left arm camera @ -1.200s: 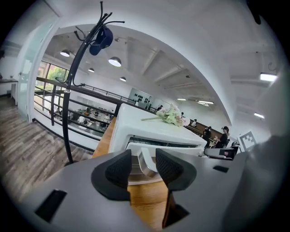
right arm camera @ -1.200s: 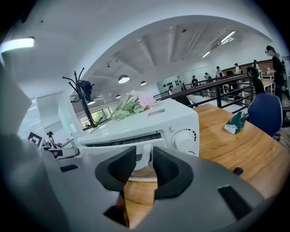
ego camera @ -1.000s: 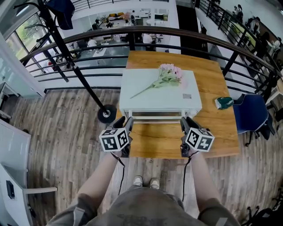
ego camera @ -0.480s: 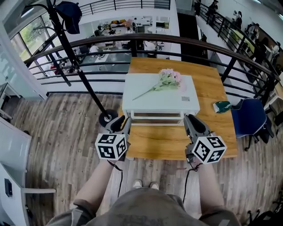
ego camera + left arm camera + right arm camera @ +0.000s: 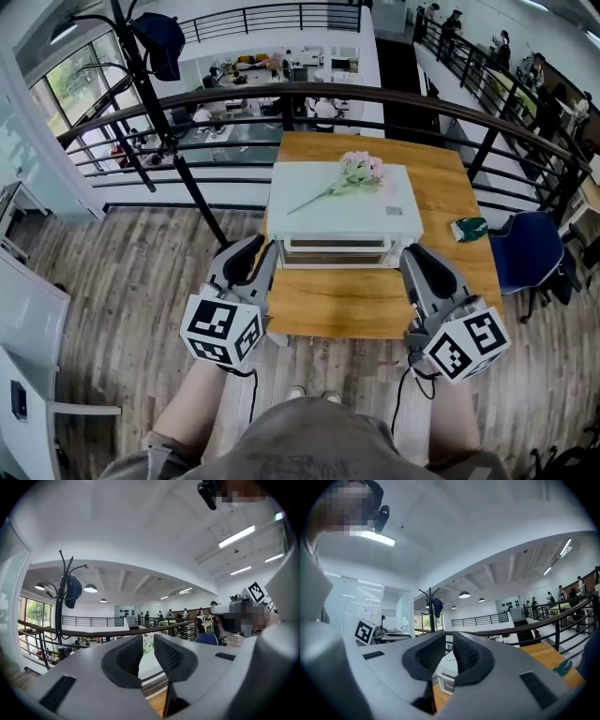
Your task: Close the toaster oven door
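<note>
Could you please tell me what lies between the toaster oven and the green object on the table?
Nothing: the head view shows only bare wooden table between the toaster oven and the green object.

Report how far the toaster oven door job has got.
Done, it seems: the toaster oven has its door upright against its front, with nothing folded out over the table. In hand: nothing; the left gripper and right gripper hover short of the oven, fingers closing on empty air. Left: probably only confirming the door sits flush, which the head view cannot settle.
</note>
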{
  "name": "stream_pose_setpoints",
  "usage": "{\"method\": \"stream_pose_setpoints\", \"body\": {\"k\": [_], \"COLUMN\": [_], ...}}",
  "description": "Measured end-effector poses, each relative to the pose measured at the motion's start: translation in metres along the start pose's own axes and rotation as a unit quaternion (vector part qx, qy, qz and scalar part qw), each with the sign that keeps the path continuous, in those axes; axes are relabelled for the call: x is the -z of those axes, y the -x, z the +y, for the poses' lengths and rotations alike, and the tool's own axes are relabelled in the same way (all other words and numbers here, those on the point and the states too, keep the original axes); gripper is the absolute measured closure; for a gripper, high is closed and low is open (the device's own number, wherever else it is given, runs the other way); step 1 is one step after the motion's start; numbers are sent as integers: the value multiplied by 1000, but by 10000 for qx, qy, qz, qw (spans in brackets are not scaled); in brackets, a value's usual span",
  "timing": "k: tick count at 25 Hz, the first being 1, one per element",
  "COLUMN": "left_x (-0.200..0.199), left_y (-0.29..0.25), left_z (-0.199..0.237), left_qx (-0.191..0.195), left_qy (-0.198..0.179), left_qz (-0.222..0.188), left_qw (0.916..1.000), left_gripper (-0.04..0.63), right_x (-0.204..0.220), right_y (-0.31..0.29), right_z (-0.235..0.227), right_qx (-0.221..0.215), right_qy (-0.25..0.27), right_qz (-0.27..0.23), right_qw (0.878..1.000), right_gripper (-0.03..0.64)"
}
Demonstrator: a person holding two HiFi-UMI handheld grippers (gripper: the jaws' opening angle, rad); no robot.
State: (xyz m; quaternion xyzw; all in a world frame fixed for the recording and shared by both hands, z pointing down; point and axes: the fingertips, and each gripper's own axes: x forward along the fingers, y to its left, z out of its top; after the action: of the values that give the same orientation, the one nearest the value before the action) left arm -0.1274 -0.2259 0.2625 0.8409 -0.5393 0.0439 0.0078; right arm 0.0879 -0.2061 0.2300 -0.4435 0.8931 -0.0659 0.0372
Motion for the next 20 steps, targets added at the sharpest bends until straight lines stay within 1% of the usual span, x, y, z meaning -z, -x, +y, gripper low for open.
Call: {"method": "stream_pose_setpoints", "body": {"k": [4, 7, 9, 12, 15, 20], "left_x": [-15, -16, -14, -13, -7, 13], "left_y": [17, 24, 29, 37, 42, 47], "left_z": [-16, -27, -30, -34, -39, -52], "left_qx": [164, 275, 286, 286, 303, 366], "left_qy": [-317, -487, -625, -783, -747, -760], "left_qz": [-132, -140, -105, -87, -41, 140], "left_qw": [9993, 9983, 9976, 9965, 9967, 9963], "left_gripper": [520, 520, 522, 525, 528, 532], "right_x": [-13, -22, -25, -22, -13, 20], "right_y": [20, 36, 44, 51, 58, 62], "right_z": [20, 26, 31, 35, 34, 39], "right_qx": [-34, 127, 212, 264, 303, 172], "right_qy": [422, 570, 725, 890, 876, 821], "right_qz": [-112, -405, -463, -383, -218, 199], "right_qw": [9990, 9975, 9961, 9949, 9955, 9963], "right_gripper": [552, 569, 572, 575, 578, 578]}}
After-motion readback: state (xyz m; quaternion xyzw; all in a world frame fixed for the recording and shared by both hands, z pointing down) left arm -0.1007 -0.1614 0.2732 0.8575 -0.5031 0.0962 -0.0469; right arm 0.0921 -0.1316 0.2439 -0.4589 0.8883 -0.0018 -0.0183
